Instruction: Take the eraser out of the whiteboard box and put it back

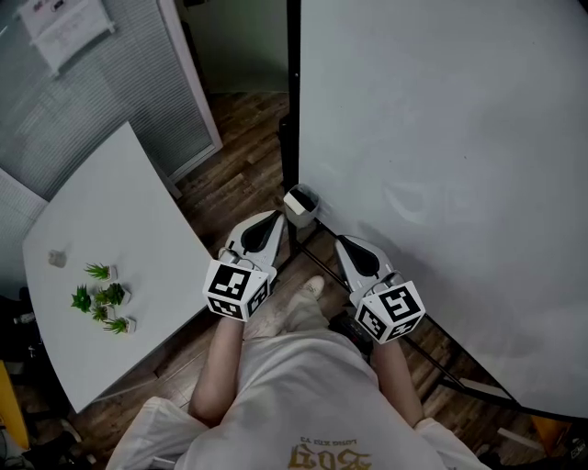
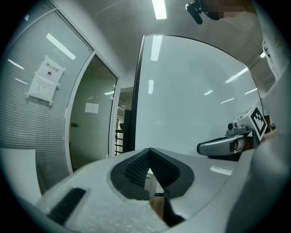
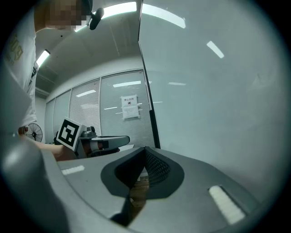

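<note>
We stand facing a large whiteboard (image 1: 441,165) on its stand, holding both tools out level in front of us. The left hand-held gripper (image 1: 275,218) has its jaws pressed together with nothing between them; its own view shows the dark ribbed pads (image 2: 136,168) meeting at the tip, with only the floor showing in the slit below them. The right hand-held gripper (image 1: 342,241) is pressed together in the same way and also holds nothing. Each tool shows at the edge of the other's view, side by side and apart.

The whiteboard box (image 1: 301,204), small and pale, sits at the board's lower left corner by the black upright of the frame. It lies just beyond the two tips, nearer the left one, and neither gripper touches it. We cannot make out the eraser in any view; the box shows only a dark patch on top.

To the left stands a white counter (image 1: 119,229) with a cluster of small green potted plants (image 1: 103,298) and a little pale object (image 1: 57,259) near its left edge. A wooden floor (image 1: 239,174) runs under everything, and a paper notice (image 1: 64,27) hangs on the blinded glass partition at the far left.
</note>
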The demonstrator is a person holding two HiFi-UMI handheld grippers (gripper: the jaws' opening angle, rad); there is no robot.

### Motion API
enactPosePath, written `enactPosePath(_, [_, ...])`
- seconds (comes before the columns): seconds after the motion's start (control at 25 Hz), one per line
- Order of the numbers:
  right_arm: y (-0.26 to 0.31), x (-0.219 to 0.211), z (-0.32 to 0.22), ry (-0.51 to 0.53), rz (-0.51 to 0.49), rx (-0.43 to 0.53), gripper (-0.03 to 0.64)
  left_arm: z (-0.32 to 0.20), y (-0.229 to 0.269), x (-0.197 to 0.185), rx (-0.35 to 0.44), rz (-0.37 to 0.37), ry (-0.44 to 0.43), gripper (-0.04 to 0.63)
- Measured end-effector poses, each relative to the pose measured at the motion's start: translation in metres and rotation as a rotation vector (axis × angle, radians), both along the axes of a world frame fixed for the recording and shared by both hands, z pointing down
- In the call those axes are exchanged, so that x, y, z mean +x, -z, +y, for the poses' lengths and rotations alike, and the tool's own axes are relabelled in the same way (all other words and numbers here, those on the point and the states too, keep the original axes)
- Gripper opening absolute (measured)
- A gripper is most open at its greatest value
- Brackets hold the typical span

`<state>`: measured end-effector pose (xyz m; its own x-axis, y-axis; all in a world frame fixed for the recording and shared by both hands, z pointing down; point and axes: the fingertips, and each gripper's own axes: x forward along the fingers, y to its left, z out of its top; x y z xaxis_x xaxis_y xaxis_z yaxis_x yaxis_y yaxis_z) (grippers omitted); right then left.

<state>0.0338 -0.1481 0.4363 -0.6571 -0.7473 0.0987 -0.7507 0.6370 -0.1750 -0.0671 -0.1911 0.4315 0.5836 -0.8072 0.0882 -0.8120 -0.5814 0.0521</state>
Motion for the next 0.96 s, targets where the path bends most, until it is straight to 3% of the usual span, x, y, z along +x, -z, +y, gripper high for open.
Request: enactPosePath(0.96, [-0.003,-0.002,-0.01,-0.017,0.029,-0.007,0.011,-0.009,-0.007,-0.008,-0.029,0.008,-0.006,-0.002])
